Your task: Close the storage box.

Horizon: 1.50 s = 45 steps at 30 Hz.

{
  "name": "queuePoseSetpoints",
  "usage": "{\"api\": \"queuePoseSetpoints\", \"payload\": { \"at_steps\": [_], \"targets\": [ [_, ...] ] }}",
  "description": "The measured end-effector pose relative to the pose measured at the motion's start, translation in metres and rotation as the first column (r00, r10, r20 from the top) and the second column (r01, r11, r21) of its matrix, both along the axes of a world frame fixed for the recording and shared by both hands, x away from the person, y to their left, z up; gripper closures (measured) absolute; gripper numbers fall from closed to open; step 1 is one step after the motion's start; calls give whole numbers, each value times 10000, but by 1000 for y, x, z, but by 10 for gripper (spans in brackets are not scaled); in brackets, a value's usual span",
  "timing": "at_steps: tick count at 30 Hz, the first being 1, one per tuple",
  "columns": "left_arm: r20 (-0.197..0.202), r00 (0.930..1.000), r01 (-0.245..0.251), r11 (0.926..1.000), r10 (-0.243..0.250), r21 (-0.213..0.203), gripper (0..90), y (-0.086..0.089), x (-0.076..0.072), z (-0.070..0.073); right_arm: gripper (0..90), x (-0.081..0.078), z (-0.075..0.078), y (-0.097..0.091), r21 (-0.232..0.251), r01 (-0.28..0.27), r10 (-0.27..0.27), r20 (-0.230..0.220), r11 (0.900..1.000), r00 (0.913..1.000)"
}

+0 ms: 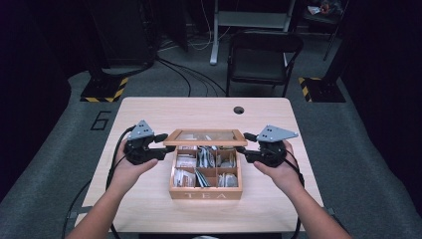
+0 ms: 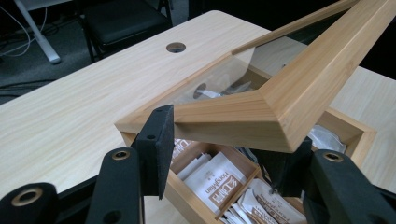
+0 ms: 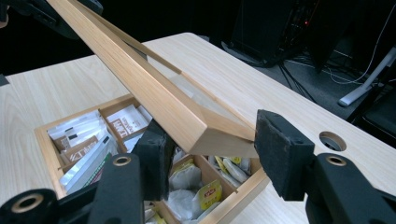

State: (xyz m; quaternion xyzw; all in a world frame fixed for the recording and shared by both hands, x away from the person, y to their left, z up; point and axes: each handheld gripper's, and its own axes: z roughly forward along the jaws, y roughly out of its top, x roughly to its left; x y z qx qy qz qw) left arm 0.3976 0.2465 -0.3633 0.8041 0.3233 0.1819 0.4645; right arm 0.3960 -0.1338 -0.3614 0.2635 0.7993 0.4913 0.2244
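Wooden tea box (image 1: 205, 191) on tabletop (image 1: 149, 112), between both tongs, marked TEA on front wall. Glass-paned lid (image 1: 205, 137) raised, tilted above compartments. Left tongs (image 1: 167, 146) at lid's left front corner: corner sitting between jaws, one pad touching lid edge, other jaw below corner, grip not certain. Right tongs (image 1: 246, 146) at lid's right front corner: jaws apart, corner between them, far pad just beside wood, contact unclear. Tea bags (image 3: 116, 122) and sachets in compartments beneath both tongs. Cable hole (image 1: 239, 110) in tabletop beyond right tongs. Chair (image 1: 263, 55) farther off.
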Motion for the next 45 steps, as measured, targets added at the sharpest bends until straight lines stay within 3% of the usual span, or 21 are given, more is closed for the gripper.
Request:
{"api": "queuePoseSetpoints", "payload": {
  "at_steps": [5,11,16,33,40,45],
  "targets": [
    [-85,10000,-28,10000,28,30,474,0,-6,-7,466,-6,-7,0,21,43,-43,-45,10000,10000],
    [-172,9998,-79,9993,85,375,471,-2,-15,-15,464,-16,-18,-1,106,155,-154,-161,9998,9998],
    [-350,9993,-84,9996,94,281,464,-1,-19,-23,463,-22,-25,-1,-49,191,-192,-89,9998,9998],
    [-814,9966,112,9999,-115,-49,458,3,-37,-43,454,-38,-52,-3,100,241,-240,-86,9997,9997],
    [-837,9964,136,9999,-132,44,457,3,-40,-48,450,-41,-58,-4,66,253,-252,-230,9997,9994],
    [-919,9956,192,9998,-193,-28,486,1,-44,-55,448,-44,-63,-4,224,372,-358,-610,9991,9975]
  ]
}}
